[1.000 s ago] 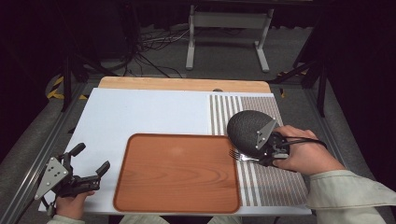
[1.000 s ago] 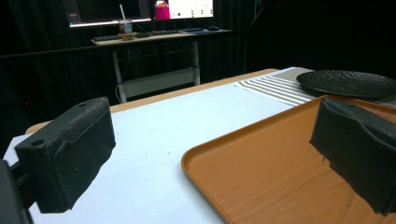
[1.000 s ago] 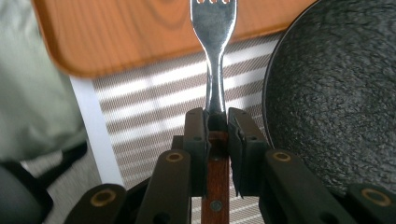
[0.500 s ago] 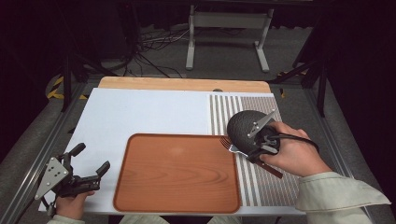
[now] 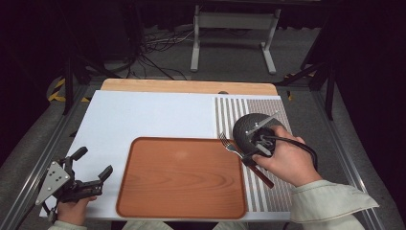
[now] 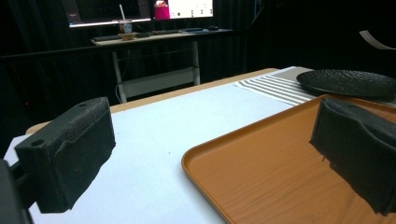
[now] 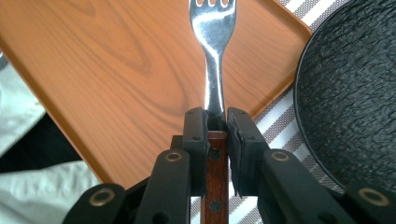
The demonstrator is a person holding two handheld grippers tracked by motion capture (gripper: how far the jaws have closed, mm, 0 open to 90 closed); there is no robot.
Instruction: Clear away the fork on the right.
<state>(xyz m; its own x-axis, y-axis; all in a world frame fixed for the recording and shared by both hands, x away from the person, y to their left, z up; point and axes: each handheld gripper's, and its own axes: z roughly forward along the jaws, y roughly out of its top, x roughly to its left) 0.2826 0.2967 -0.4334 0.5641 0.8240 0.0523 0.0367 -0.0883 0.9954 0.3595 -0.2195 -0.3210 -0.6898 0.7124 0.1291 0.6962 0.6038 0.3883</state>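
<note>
White table covering (image 5: pixel 143 115) is carrying the work: the left tool (image 5: pixel 91 184) is idling with jaws apart, while the right tool (image 7: pixel 217 126), clamping a wooden-handled fork (image 7: pixel 214 60), is carrying it from the striped placemat (image 5: pixel 239 110) over the wooden tray's (image 5: pixel 182 177) edge, leaving the black plate (image 7: pixel 355 93) beside it; placing seems next.

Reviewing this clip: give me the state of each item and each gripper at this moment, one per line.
fork: clamped at its neck, wooden handle trailing back, tines over the tray's edge.
right gripper: shut on the fork.
left gripper: open, nothing between its jaws, near the table's left corner.
tray: flat on the table, nothing lying in it.
black plate: flat on the striped mat, bare where visible.
</note>
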